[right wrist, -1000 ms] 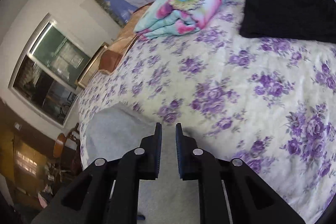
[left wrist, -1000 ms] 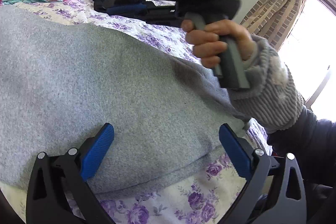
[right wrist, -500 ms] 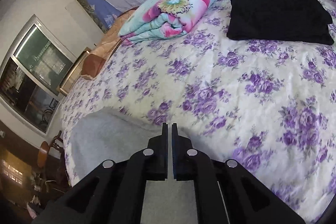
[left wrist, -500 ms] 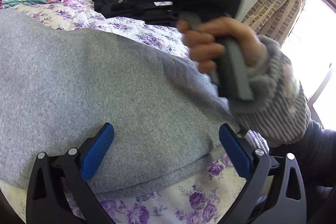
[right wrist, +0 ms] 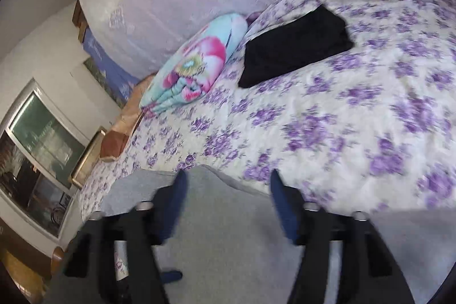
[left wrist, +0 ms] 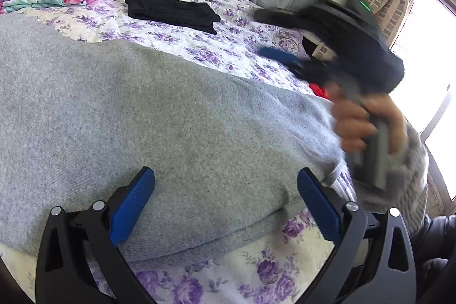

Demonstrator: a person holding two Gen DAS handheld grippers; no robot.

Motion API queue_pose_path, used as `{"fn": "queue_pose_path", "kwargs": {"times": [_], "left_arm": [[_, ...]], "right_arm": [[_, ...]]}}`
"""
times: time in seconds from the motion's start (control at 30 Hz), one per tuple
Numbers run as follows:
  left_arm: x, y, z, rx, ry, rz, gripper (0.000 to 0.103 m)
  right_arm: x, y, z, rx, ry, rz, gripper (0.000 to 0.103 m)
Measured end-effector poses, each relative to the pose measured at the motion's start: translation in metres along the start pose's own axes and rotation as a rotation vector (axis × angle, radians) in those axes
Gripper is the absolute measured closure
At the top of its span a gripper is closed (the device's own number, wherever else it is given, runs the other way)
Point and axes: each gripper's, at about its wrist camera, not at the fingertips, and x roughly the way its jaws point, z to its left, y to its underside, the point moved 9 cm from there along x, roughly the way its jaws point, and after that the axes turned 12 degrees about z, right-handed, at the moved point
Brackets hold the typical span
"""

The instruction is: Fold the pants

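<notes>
Grey fleece pants (left wrist: pixel 159 127) lie spread over the purple-flowered bedspread (left wrist: pixel 228 47), filling the middle of my left view from nine o'clock across to about four. My left gripper (left wrist: pixel 225 195) hangs just above their near edge with its blue pads spread wide, one at seven o'clock and one at five, nothing between them but cloth lying flat below. My right gripper (left wrist: pixel 285 53) shows at two o'clock in that same view, blurred, held up over the far right corner of the pants in my right hand (left wrist: pixel 362 124). Seen from its own camera, the right gripper (right wrist: pixel 228 201) also has its pads well apart and grips nothing; the grey pants (right wrist: pixel 222 241) lie beneath it at six o'clock, their edge rising to a small peak between the pads. Beyond, at twelve o'clock, a folded black garment (right wrist: pixel 296 47) rests on the bedspread (right wrist: pixel 342 118), and just beside it at eleven o'clock lies a rolled floral quilt (right wrist: pixel 193 70) in turquoise and pink.
</notes>
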Motion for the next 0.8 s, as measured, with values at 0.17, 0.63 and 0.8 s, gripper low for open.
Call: {"fn": "queue_pose_path", "kwargs": {"times": [0.17,0.63,0.8], "left_arm": [[-0.001,0.001,0.000,-0.002,0.009,-0.008,0.005],[-0.002,0.003,-0.003,0.007,-0.010,-0.011,0.005],[-0.001,0.003,-0.003,0.007,-0.009,-0.011,0.005]], "right_arm": [[-0.117,0.066,-0.077,0.178,0.047,-0.144,0.030],[-0.169,0.149,-0.212,0.720,-0.089,-0.238,0.028],[-0.160,0.130,-0.220,0.711,-0.113,-0.272,0.024]]}}
